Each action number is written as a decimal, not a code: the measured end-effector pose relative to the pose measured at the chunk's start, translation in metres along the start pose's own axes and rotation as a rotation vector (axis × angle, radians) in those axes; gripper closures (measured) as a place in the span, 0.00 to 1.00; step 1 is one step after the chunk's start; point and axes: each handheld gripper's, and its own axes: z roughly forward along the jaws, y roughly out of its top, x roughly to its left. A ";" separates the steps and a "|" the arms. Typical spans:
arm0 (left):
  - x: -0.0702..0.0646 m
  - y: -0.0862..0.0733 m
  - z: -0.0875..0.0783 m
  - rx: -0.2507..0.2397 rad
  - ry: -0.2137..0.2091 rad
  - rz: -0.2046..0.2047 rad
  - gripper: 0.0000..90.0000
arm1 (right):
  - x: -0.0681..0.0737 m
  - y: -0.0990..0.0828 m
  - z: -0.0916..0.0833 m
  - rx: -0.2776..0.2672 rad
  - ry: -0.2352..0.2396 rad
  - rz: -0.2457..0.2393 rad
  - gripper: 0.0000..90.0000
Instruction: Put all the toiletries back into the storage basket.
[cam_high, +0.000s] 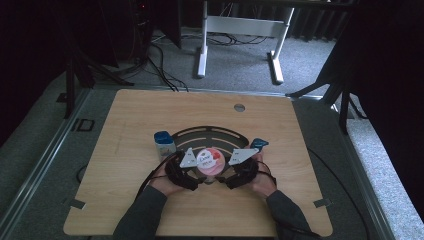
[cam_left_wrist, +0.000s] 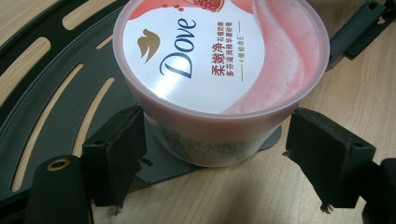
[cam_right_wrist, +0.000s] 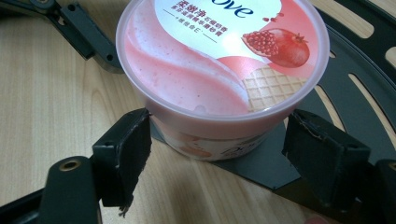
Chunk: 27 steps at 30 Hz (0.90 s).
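Note:
A pink Dove tub (cam_high: 210, 159) with a pomegranate lid stands upright on the near edge of a black slotted rack (cam_high: 210, 132). My left gripper (cam_high: 199, 176) comes at it from the left and my right gripper (cam_high: 222, 177) from the right. In the left gripper view the tub (cam_left_wrist: 219, 65) sits between the jaws of the left gripper (cam_left_wrist: 219, 161), which is open, with small gaps on each side of the tub's body. In the right gripper view the tub (cam_right_wrist: 219, 65) stands between the spread jaws of the right gripper (cam_right_wrist: 224, 156), and the left pad (cam_right_wrist: 126, 154) is close to the lid rim.
A white bottle with a blue cap (cam_high: 164, 142) stands just left of the rack. A small blue object (cam_high: 259, 144) lies at the rack's right end. The wooden table (cam_high: 150, 110) has a round grommet (cam_high: 239, 107) at the back. Desk legs and cables lie on the floor beyond.

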 end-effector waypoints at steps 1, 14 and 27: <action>0.001 0.000 0.001 -0.001 0.000 -0.001 0.23 | 0.000 0.000 0.000 0.001 -0.004 0.002 0.26; 0.005 0.002 0.005 -0.003 0.025 -0.030 0.23 | 0.000 0.005 0.003 0.022 -0.052 0.039 0.27; 0.008 0.004 0.009 0.001 0.035 -0.068 0.23 | -0.002 0.009 0.004 0.038 -0.080 0.057 0.29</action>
